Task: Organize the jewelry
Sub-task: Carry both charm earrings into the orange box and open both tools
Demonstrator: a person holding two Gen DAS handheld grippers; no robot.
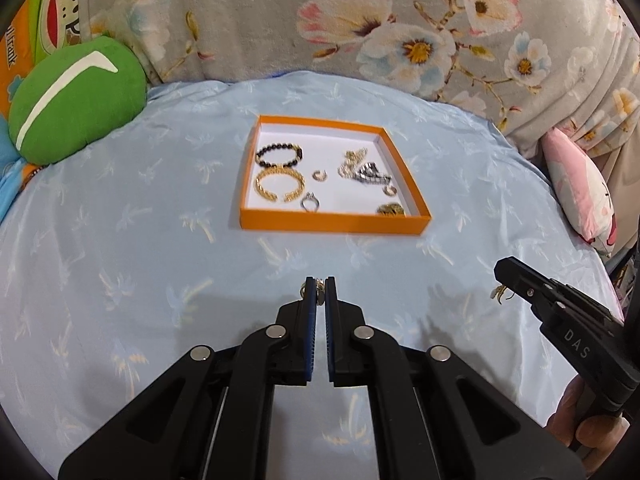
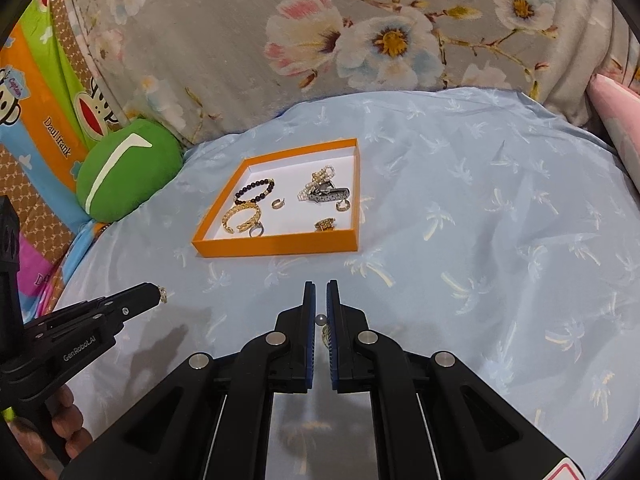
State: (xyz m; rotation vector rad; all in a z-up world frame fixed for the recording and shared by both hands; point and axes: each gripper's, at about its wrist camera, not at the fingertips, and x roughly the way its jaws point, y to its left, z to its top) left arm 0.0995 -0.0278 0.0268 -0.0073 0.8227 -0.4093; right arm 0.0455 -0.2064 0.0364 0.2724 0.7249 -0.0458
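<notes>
An orange tray (image 1: 332, 222) (image 2: 276, 247) lies on the blue bedspread and holds a black bead bracelet (image 1: 279, 155), a gold cuff bracelet (image 1: 279, 188), rings, a pearl and chain heap (image 1: 362, 170) and a gold piece (image 1: 391, 209). My left gripper (image 1: 320, 286) is shut on a small gold ring (image 1: 320, 289), held above the bedspread short of the tray; it also shows in the right wrist view (image 2: 162, 294). My right gripper (image 2: 320, 286) is shut on a small pearl earring (image 2: 320, 320) between its fingers; in the left wrist view (image 1: 500, 280) a gold hook (image 1: 500, 293) hangs below its tip.
A green round cushion (image 1: 76, 102) (image 2: 128, 168) lies left of the tray. A floral grey quilt (image 1: 360, 20) is piled behind. A pink pillow (image 1: 580, 192) sits at the right. Colourful cartoon bedding (image 2: 36, 128) is at the far left.
</notes>
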